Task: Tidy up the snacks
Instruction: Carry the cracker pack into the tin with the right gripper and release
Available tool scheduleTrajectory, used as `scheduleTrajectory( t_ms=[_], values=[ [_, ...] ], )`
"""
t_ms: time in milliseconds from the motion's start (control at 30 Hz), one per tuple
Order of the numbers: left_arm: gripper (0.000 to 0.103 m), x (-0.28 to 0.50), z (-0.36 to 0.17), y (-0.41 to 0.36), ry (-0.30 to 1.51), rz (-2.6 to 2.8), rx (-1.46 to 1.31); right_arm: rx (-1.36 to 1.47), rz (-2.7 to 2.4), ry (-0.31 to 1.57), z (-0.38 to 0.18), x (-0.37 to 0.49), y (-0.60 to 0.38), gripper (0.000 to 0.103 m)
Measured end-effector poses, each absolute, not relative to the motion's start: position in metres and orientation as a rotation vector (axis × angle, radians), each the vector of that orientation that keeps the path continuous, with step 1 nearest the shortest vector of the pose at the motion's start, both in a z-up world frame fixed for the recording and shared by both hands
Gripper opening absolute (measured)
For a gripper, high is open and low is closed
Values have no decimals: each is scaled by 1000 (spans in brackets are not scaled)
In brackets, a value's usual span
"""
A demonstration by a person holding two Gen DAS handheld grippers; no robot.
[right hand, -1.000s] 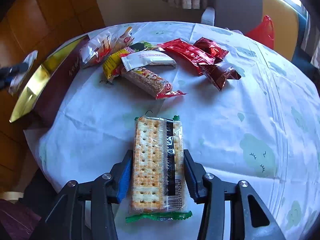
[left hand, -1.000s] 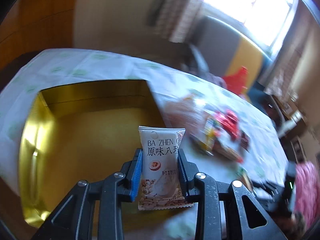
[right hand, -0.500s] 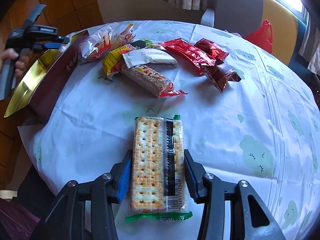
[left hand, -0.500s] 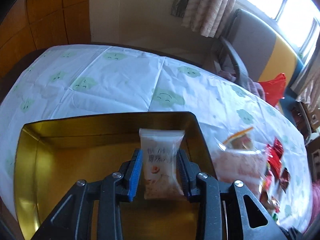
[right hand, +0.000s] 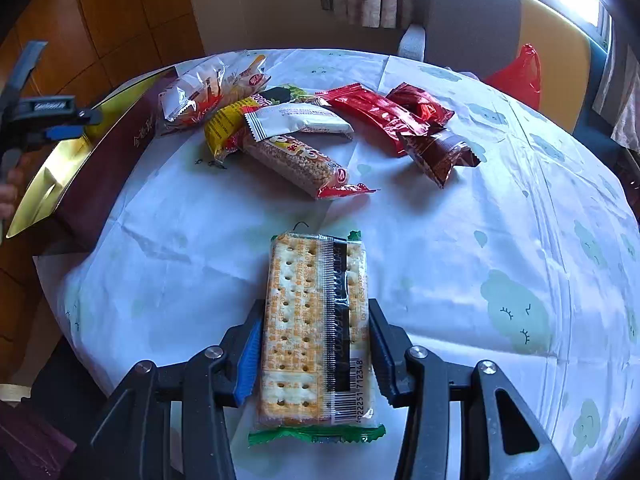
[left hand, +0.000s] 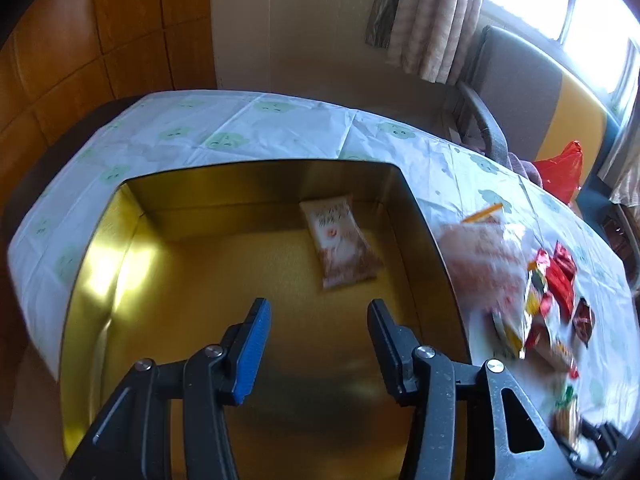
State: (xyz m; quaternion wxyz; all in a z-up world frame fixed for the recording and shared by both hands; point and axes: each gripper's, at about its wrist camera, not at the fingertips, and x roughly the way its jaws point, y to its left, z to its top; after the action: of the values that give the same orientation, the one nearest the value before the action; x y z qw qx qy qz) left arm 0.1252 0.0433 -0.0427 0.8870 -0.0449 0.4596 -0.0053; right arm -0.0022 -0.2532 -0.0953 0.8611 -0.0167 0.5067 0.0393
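In the left wrist view my left gripper (left hand: 318, 308) is open and empty above a gold-lined box (left hand: 168, 280). A small white snack packet (left hand: 342, 246) lies on the box floor near the far right corner. In the right wrist view my right gripper (right hand: 316, 336) is shut on a cracker packet (right hand: 316, 328), held above the tablecloth. The box (right hand: 104, 156) stands at the table's left edge, with the left gripper (right hand: 60, 120) over it. A pile of loose snacks (right hand: 296, 136) lies beyond on the table.
The round table has a white cloth with green cloud prints (right hand: 500, 240). Red and brown packets (right hand: 404, 120) lie at the back right of the pile. A chair (right hand: 480, 20) and a red bag (right hand: 516, 76) stand behind the table.
My left gripper has opened and let go of the small white packet, which now lies in the box. My right gripper has kept still with the cracker packet.
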Motion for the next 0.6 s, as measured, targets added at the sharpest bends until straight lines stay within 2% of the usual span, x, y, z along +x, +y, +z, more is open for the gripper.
scheduleTrajectory(
  t_ms=[267, 600],
  values=[
    [53, 73, -32, 45, 883, 4, -56, -43, 55, 1064, -95, -3, -248, 48],
    [55, 47, -31, 53, 856, 17, -38, -18, 93, 1090, -92, 0, -229, 48]
  ],
)
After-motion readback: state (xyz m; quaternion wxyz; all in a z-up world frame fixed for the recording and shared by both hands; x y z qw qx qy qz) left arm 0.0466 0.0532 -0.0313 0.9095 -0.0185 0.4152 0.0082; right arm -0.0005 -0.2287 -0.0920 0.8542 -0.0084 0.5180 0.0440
